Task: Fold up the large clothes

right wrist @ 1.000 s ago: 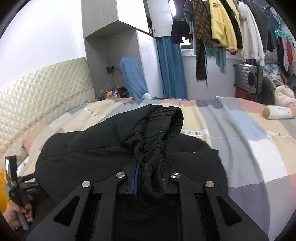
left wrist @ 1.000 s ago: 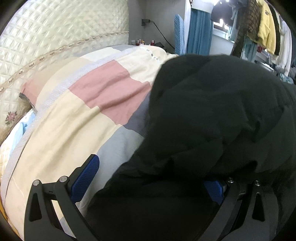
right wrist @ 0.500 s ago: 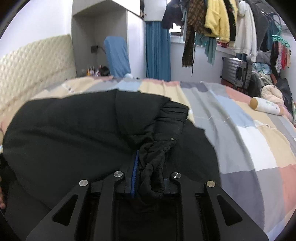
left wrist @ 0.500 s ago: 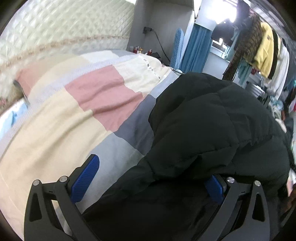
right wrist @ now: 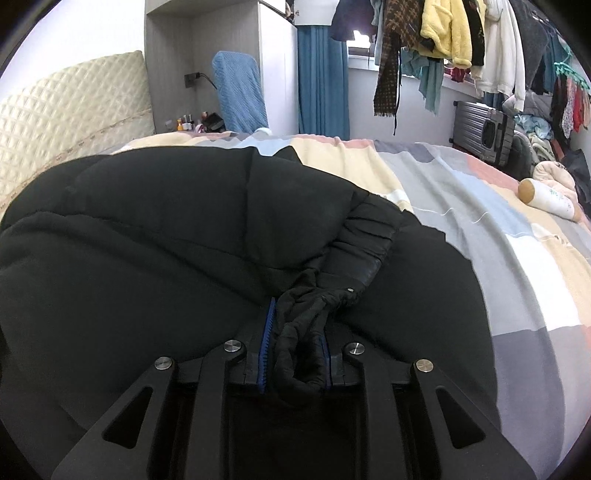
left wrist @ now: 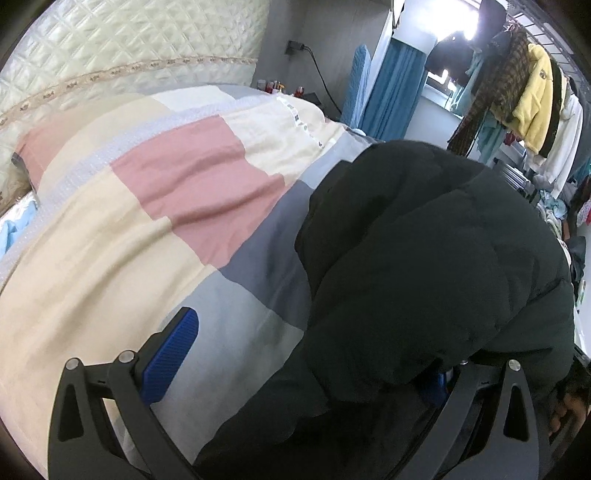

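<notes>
Right tool [right wrist: 295, 354] clamped on black jacket [right wrist: 166, 240] cuff.

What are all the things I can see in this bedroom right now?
puffer jacket: one, black, bunched on the bed, its sleeve cuff pinched in a gripper
quilt: one, patchwork of cream, pink, grey and blue, covering the bed
headboard: one, cream, quilted, behind the bed
curtain: one, blue, at the window
chair cover: one, light blue, beside the bed
hanging clothes: several, yellow, white, plaid, on a rail
suitcase: one, grey, below the rail
bolster pillow: one, cream with tan end, on the bed's far side
small bottles: several, by the headboard
left gripper: black with blue pads, open, jacket draped over one finger
right gripper: black, shut on the cuff
</notes>
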A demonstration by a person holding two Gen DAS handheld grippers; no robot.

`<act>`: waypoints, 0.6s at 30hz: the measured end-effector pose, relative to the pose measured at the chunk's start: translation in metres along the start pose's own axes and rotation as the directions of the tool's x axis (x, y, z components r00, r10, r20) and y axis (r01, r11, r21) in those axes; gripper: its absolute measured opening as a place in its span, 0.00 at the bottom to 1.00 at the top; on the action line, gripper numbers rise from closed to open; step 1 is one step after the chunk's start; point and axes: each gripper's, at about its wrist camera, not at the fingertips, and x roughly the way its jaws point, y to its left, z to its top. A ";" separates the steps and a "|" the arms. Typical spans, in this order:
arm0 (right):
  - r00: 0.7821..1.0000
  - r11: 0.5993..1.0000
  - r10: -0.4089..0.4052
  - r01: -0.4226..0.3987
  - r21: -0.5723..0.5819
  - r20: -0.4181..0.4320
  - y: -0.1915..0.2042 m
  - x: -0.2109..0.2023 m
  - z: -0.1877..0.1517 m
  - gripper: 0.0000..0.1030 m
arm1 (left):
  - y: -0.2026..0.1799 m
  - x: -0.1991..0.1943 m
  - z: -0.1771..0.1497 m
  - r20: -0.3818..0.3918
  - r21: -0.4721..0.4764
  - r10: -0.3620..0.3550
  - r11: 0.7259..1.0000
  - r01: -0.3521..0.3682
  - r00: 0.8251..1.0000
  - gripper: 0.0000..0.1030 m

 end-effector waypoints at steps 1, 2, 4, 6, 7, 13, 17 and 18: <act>1.000 1.000 -0.001 0.001 -0.002 -0.002 0.001 0.001 -0.001 0.16 | -0.001 0.000 0.000 -0.003 0.003 -0.002 1.000 0.002 1.000 1.00; 1.000 1.000 -0.001 0.001 -0.001 -0.006 0.002 0.002 -0.001 0.17 | -0.001 -0.001 0.000 -0.003 0.005 -0.003 1.000 0.003 1.000 1.00; 1.000 1.000 0.009 -0.009 0.005 -0.015 0.001 0.000 0.002 0.18 | -0.002 -0.003 0.000 -0.006 0.016 0.001 1.000 -0.001 1.000 1.00; 0.999 0.998 0.036 -0.035 0.045 -0.019 -0.005 -0.006 0.005 0.22 | -0.004 -0.010 0.001 -0.007 0.031 0.023 0.999 -0.023 1.000 1.00; 0.998 0.996 0.056 -0.054 0.073 -0.024 -0.009 -0.013 0.005 0.26 | -0.004 -0.013 0.002 -0.007 0.041 0.034 0.999 -0.033 0.999 1.00; 0.994 0.985 0.109 -0.106 0.134 -0.018 -0.010 -0.065 0.001 0.54 | -0.008 -0.051 -0.004 0.010 0.124 0.066 0.990 -0.067 0.998 1.00; 0.994 0.986 0.108 -0.111 0.127 0.034 -0.004 -0.118 0.009 0.54 | -0.006 -0.099 -0.002 0.047 0.109 0.027 0.994 -0.032 0.999 1.00; 0.992 0.985 0.110 -0.116 0.124 0.057 -0.004 -0.135 0.013 0.54 | -0.006 -0.114 0.000 0.061 0.103 0.014 0.994 -0.021 0.998 1.00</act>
